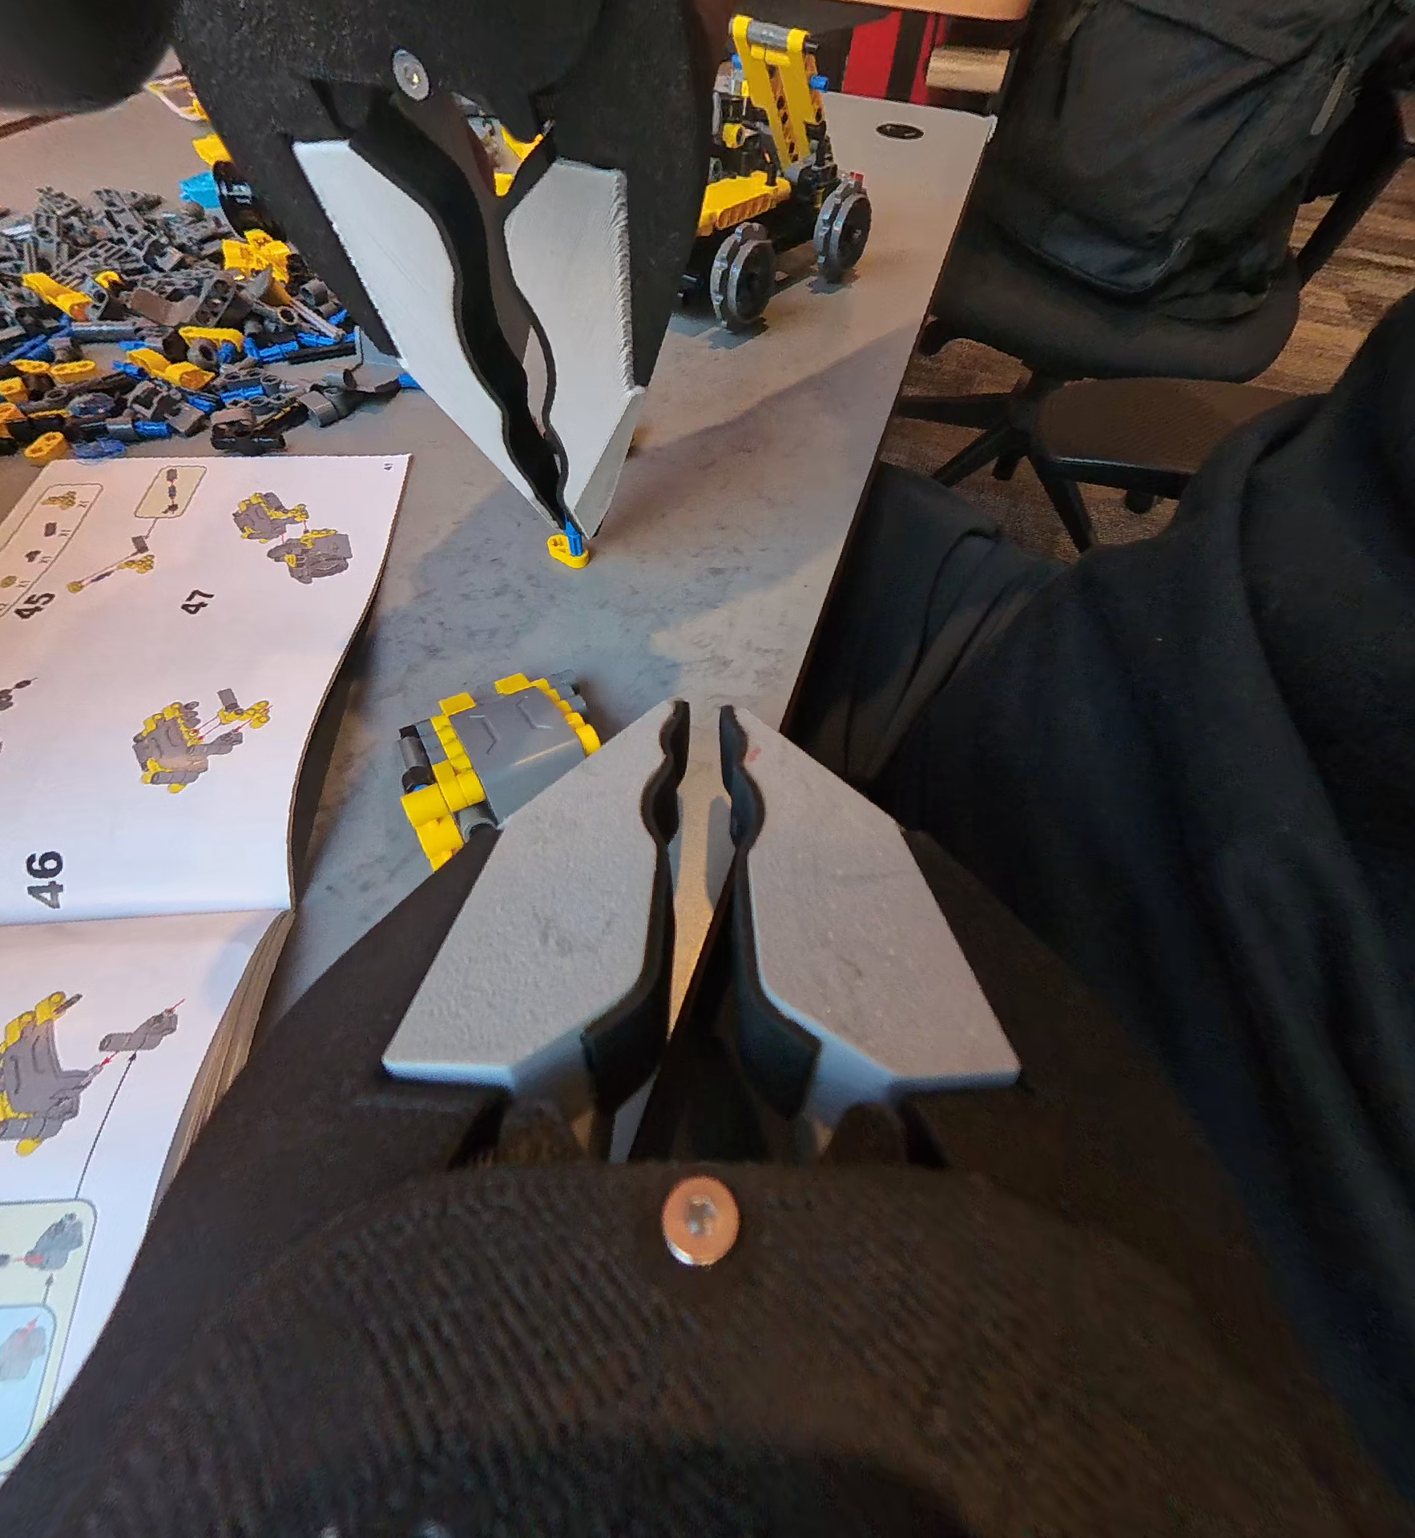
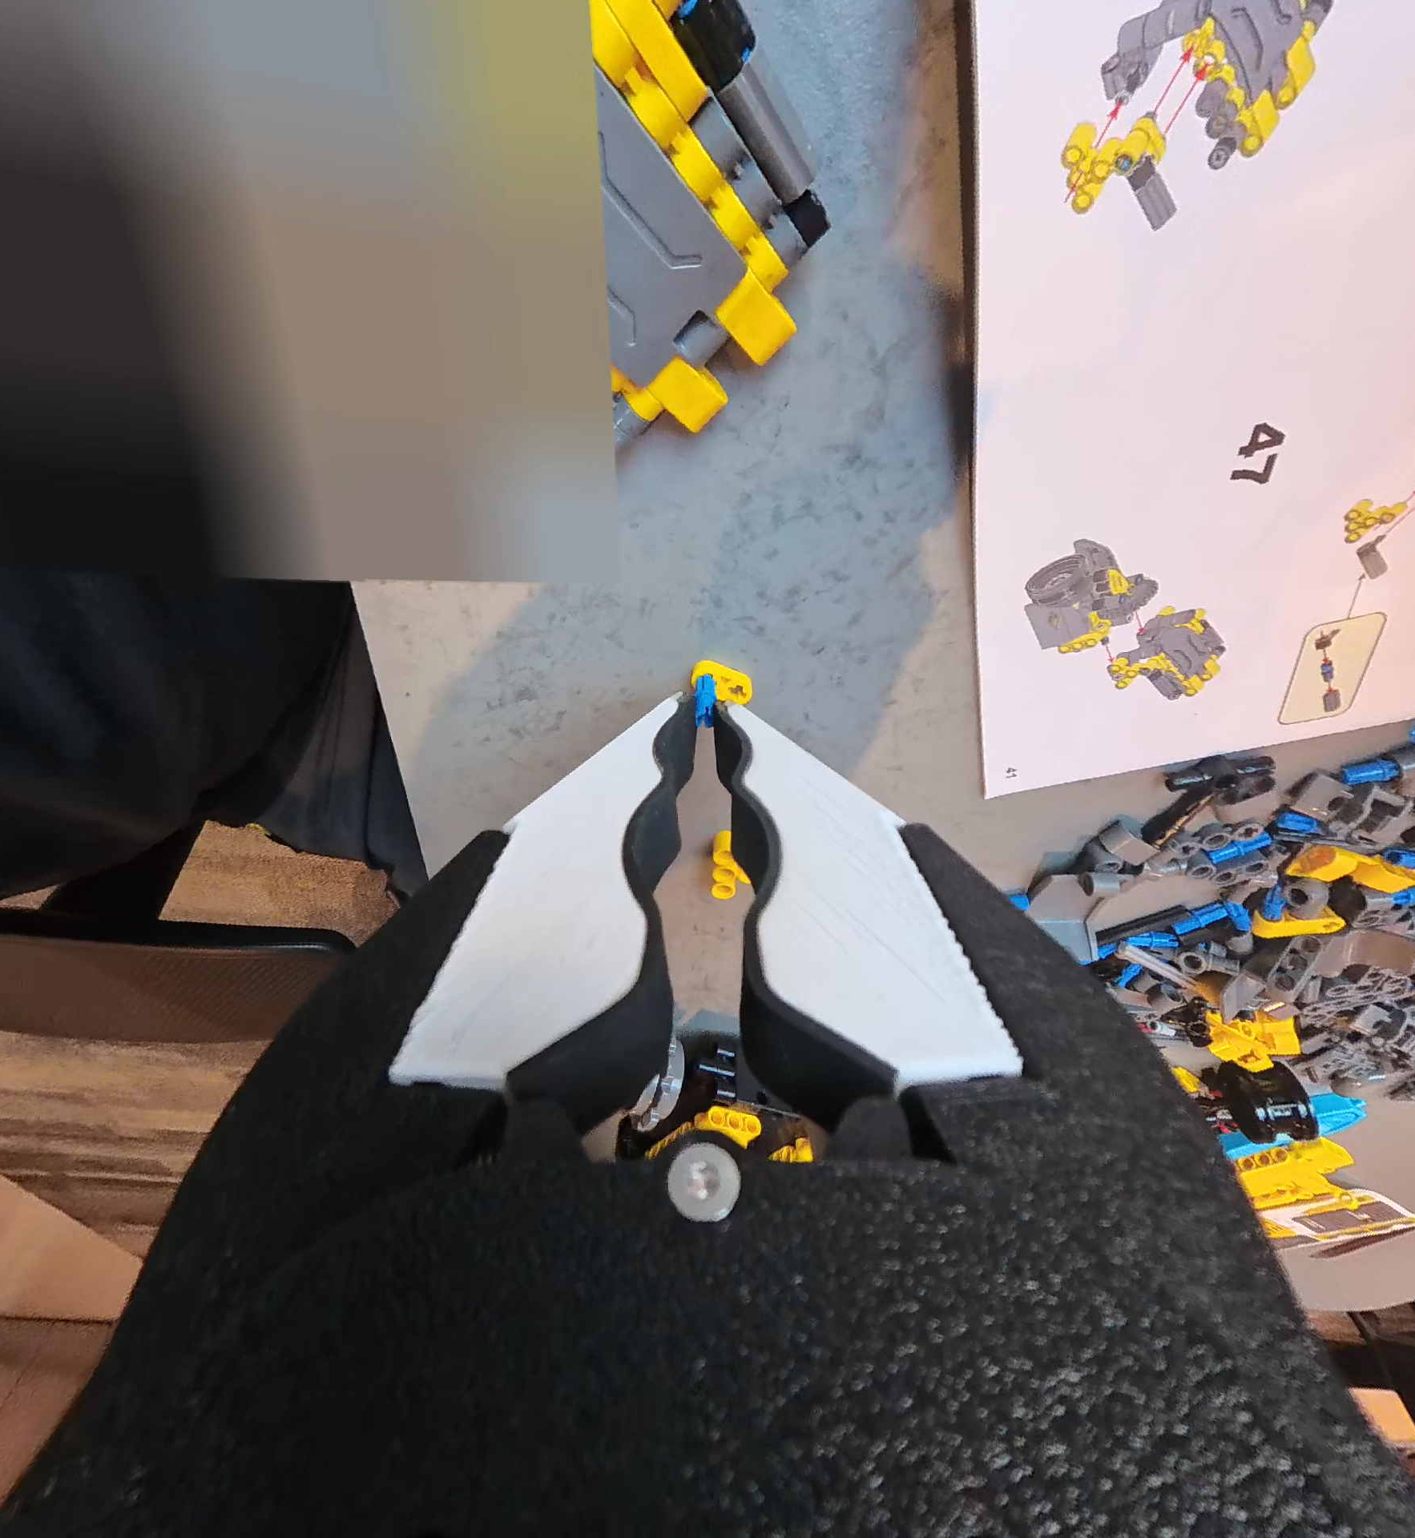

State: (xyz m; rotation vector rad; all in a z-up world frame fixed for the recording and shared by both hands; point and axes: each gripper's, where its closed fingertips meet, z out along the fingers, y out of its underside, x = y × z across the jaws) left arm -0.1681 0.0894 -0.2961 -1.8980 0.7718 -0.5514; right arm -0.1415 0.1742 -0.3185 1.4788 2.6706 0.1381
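Note:
My right gripper (image 2: 704,707) is shut on a small blue pin (image 2: 704,697) that sits in a small yellow connector (image 2: 722,676). It holds them upright with the connector touching the grey table. In the left wrist view the right gripper (image 1: 563,520) comes down from above with the pin and connector (image 1: 568,551) at its tips. My left gripper (image 1: 700,716) is nearly shut, with a narrow gap and nothing in it. It hovers next to a yellow and grey brick assembly (image 1: 496,757) lying on the table, which also shows in the right wrist view (image 2: 687,225). Another small yellow piece (image 2: 725,865) lies under the right fingers.
An open instruction booklet (image 1: 146,666) lies to the left, with a pile of loose grey, blue and yellow parts (image 1: 105,333) behind it. A yellow wheeled model (image 1: 779,183) stands at the far table edge. An office chair with a black bag (image 1: 1145,250) and a person's dark clothing (image 1: 1187,832) are to the right. Some 10 centimeters of space lies between my two pairs of fingers.

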